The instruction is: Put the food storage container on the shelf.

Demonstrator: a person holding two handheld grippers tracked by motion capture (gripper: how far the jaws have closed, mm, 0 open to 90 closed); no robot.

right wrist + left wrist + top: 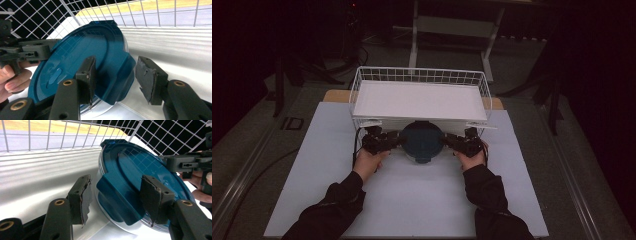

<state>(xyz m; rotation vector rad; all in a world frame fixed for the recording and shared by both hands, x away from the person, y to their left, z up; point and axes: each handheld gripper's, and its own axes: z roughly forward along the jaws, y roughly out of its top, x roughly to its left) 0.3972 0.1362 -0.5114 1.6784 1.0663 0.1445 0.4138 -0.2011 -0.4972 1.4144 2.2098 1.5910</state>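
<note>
While our left gripper (115,197) and right gripper (115,77) are gaping wide, unclenched, each is straddling a latch tab of the blue lid (422,141), at nine and three o'clock.

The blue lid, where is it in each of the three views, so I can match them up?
High view: blue lid at centre, just in front of the wire basket, between the two grippers.
Left gripper view: lid right of centre, its side tab between the jaws.
Right gripper view: lid left of centre, its other tab between the jaws.
Shared landmark: the white basket grid behind the lid.
</note>
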